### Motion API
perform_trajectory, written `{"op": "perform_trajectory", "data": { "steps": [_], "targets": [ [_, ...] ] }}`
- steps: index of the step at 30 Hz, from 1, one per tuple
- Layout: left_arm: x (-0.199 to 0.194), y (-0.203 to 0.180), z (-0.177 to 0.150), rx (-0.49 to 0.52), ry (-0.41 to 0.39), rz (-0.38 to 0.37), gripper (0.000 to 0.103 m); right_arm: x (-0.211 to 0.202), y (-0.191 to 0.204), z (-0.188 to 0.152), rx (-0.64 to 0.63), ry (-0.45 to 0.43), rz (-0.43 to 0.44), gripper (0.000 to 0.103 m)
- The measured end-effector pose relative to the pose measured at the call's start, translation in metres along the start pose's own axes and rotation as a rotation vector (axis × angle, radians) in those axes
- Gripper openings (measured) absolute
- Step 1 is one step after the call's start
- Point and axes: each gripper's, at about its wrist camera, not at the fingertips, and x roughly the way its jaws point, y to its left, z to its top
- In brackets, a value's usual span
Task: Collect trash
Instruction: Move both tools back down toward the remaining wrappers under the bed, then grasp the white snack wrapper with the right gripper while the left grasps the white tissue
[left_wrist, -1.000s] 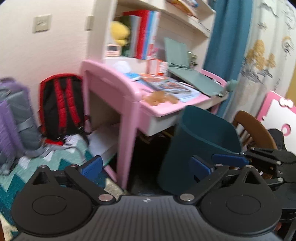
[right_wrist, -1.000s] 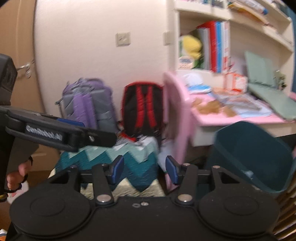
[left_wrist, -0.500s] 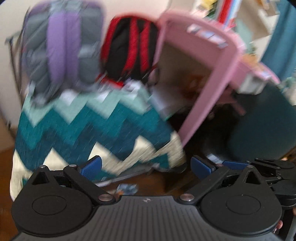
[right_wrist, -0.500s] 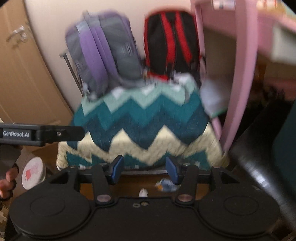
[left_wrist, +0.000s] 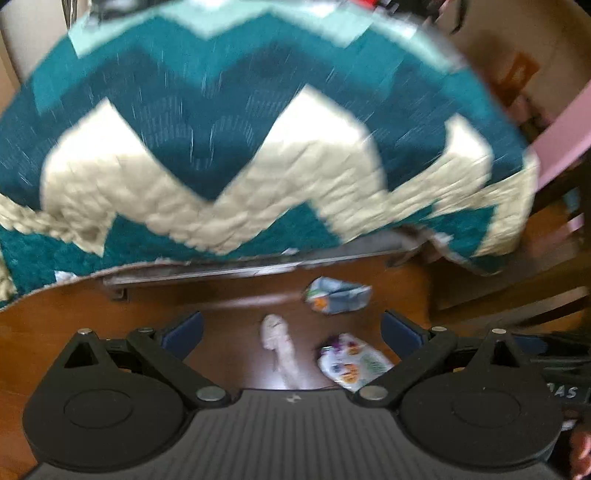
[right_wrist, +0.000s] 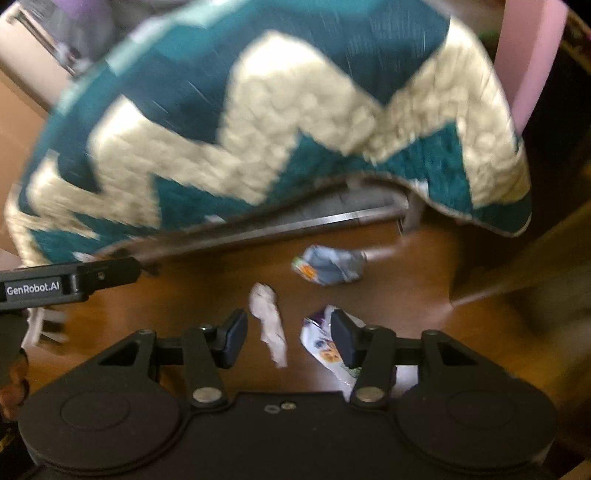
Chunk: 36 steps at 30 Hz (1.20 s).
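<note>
Above floor trash, both tongs (left_wrist: 291, 332) (right_wrist: 288, 334) point down, agape.

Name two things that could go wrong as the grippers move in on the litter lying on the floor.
The white tissue and the colourful wrapper lie close together, so the open right gripper may catch both or nudge one away. The blue wrapper sits near the zigzag blanket edge; a push could slide it underneath.

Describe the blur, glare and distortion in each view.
Left wrist: blanket streaked with motion blur, fisheye bows its edge, pale glare on the floor; tissue soft. Right wrist: blanket smeared, right floor blurred; tool sharp.
</note>
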Motion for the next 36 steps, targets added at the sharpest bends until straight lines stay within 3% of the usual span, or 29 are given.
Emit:
{"op": "perform_trajectory", "data": {
  "steps": [5, 10, 15, 22, 26, 34, 36],
  "targets": [
    [0.075, 0.005, -0.011, 0.01, 0.105, 0.045, 0.103, 0.069, -0.019, 0.001, 0.076, 0.116, 0.005, 0.05],
    [0.136, 0.014, -0.019, 0.0, 0.156, 0.008, 0.103, 0.129, -0.025, 0.009, 0.156, 0.173, 0.004, 0.049],
    [0.187, 0.02, -0.028, 0.006, 0.223, 0.014, 0.102, 0.191, -0.038, 0.007, 0.293, 0.237, -0.006, 0.049],
    [0.241, 0.025, -0.043, -0.014, 0.282, -0.009, 0.1, 0.245, -0.052, -0.002, 0.396, 0.289, -0.039, 0.048],
    [0.268, 0.027, -0.048, -0.022, 0.314, -0.017, 0.093, 0.264, -0.057, -0.005, 0.431, 0.311, -0.052, 0.047],
    [0.302, 0.028, -0.053, -0.04, 0.351, -0.046, 0.064, 0.288, -0.053, -0.012, 0.454, 0.332, -0.072, 0.046],
    [0.309, 0.03, -0.054, -0.051, 0.363, -0.048, 0.056, 0.292, -0.052, -0.014, 0.451, 0.344, -0.081, 0.039]
  ]
}}
